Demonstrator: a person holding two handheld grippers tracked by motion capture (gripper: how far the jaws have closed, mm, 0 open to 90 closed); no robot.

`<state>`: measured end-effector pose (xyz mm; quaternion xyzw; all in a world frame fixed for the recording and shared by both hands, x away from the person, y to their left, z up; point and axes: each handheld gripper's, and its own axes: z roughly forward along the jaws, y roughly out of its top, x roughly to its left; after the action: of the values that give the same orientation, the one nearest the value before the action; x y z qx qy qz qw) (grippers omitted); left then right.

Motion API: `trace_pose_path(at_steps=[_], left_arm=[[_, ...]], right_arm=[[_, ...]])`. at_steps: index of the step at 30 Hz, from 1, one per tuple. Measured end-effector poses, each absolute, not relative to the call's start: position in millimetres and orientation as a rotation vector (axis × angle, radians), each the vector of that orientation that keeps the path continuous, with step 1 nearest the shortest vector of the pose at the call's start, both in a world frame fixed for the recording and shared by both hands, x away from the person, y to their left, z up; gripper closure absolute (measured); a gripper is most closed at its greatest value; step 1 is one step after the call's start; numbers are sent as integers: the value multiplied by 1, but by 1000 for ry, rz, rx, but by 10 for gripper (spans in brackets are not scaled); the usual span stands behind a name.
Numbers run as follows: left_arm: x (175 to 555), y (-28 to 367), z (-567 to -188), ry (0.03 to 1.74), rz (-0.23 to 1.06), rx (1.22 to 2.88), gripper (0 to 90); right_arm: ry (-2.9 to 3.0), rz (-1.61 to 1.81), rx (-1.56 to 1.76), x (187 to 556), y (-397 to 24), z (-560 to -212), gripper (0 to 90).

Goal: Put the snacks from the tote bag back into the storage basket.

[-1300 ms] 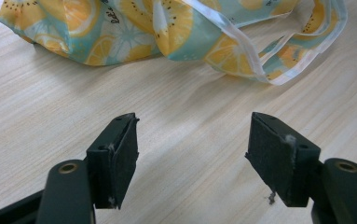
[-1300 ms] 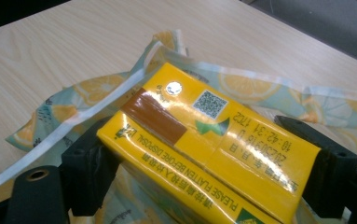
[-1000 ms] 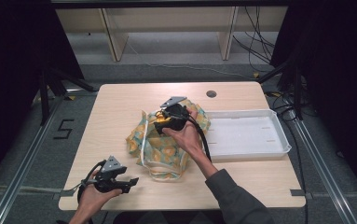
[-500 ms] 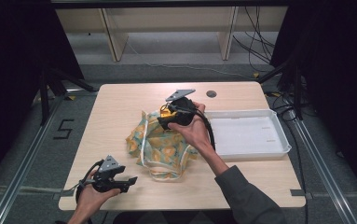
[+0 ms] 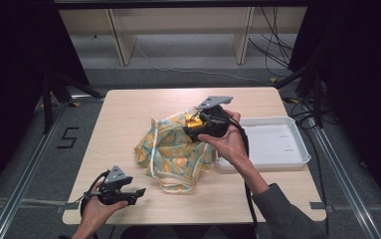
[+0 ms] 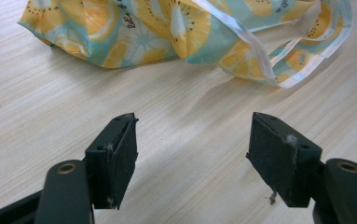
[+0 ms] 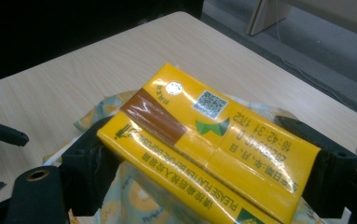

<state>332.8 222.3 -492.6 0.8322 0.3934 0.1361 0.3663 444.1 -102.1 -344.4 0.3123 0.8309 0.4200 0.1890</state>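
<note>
High view
Right gripper (image 5: pixel 194 130): held in the person's right hand above the middle of the table (image 5: pixel 128 114), clamped on a yellow packet (image 5: pixel 194 125).
Packet's place: up off the tabletop, over the far right part of the fruit-print bag (image 5: pixel 175 152).
Bag: crumpled at the table's centre, its white-edged handle loop trailing toward the near edge.
Tray (image 5: pixel 272 144): white, just to the right of the bag, under the person's right forearm at its near left corner.
Left gripper (image 5: pixel 137 192): at the near left corner of the table, pointing toward the bag, well apart from it.

Left gripper view
Jaws: spread wide with bare wood between them, nothing gripped.
Bag (image 6: pixel 176 32): lies beyond the jaws, orange and lemon slices on pale blue; its handle (image 6: pixel 302 56) curls at the upper right.

Right gripper view
Packet (image 7: pixel 209 140): lies crosswise between the two black jaws, one pressing on each end; a brown band, a square code and printed text face up.
Bag (image 7: pixel 134 186): seen beneath the packet.
Table (image 7: pixel 120 60): light wood, farther below.
</note>
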Motion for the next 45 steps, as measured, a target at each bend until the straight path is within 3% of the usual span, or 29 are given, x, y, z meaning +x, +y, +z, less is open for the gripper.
trace_pose_path(at_steps=[14,25,45], left_arm=[[334,227,-493,1030,359,2122,321],[333,226,-493,1031,371,2129,319],[333,225,-495,1022,369,2123,317]], right_arm=[[2308,1144,935,429,-162,-350,196],[2277,1086,1047,424,-203,-376,196],[2296,1049,1077,433,-211,-406,196]])
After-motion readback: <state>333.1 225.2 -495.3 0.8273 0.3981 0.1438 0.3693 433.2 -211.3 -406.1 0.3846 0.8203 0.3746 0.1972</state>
